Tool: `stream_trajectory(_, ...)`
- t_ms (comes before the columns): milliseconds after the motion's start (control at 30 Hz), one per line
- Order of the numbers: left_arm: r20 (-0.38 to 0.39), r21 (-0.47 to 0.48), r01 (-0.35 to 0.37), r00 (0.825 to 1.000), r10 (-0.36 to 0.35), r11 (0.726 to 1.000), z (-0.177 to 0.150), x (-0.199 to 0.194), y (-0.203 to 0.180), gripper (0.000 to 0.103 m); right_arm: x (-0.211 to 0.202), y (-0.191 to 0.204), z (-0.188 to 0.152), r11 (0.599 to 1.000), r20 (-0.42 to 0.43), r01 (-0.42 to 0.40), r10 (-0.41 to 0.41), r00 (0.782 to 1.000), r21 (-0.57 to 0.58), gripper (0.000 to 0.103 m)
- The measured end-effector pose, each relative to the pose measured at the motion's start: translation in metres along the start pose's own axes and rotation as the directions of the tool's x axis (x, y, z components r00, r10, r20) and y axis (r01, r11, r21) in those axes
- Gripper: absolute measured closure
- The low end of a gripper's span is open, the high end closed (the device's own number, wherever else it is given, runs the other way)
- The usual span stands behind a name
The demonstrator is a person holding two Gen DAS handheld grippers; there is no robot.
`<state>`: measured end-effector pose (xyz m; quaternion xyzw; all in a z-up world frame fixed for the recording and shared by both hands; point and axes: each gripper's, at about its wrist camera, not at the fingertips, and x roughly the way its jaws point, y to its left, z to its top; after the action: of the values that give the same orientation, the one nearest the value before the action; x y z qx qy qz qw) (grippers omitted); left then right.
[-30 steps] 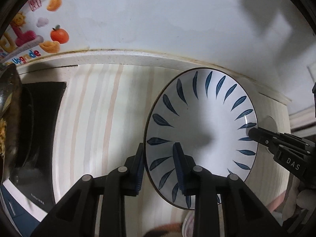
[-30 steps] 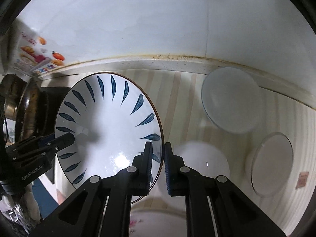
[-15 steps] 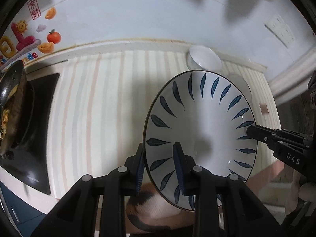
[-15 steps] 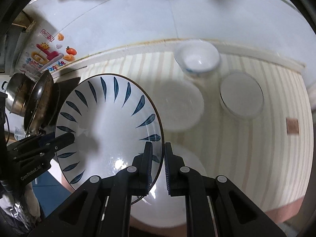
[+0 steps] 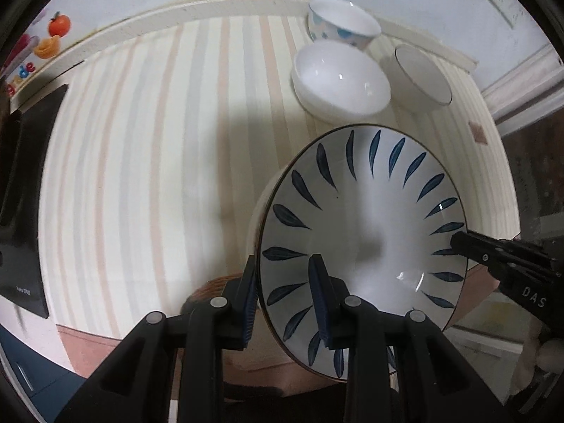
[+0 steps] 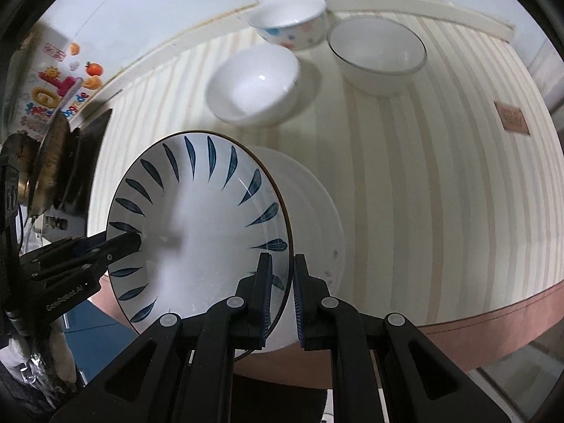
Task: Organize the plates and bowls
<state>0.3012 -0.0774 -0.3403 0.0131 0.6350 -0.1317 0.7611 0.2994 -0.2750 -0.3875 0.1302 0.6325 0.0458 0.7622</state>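
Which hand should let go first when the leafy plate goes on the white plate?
Probably the right. The right gripper pinches the leafy plate by its rim only, while the left gripper reaches deeper in. The white plate lies underneath.

Both grippers point steeply down over the front edge of the counter (image 6: 423,176). The left gripper (image 5: 285,303) has its pads clamped on the near-left rim of the leaf-pattern plate (image 5: 363,225), and the right gripper (image 6: 282,292) is pinched tight on the opposite rim. A pale gloved hand (image 6: 42,349) shows behind the left one.
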Motion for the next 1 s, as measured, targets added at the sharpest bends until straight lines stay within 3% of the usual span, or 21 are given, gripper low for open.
stream_trajectory(233, -0.054, 0.014, -0.023, 0.998, 0.023, 1.0, 0.0, 0.026, -0.008, 0.078, 0.018, -0.021, -0.003, 1.0, -0.019, 0.007, -0.007, 1.0, 0.016, 0.09)
stream_trajectory(1000, -0.066, 0.026, -0.073, 0.995, 0.074, 0.997, 0.002, 0.048, -0.015, 0.078, 0.052, -0.021, 0.004, 1.0, -0.08, 0.005, -0.005, 0.997, 0.0, 0.09)
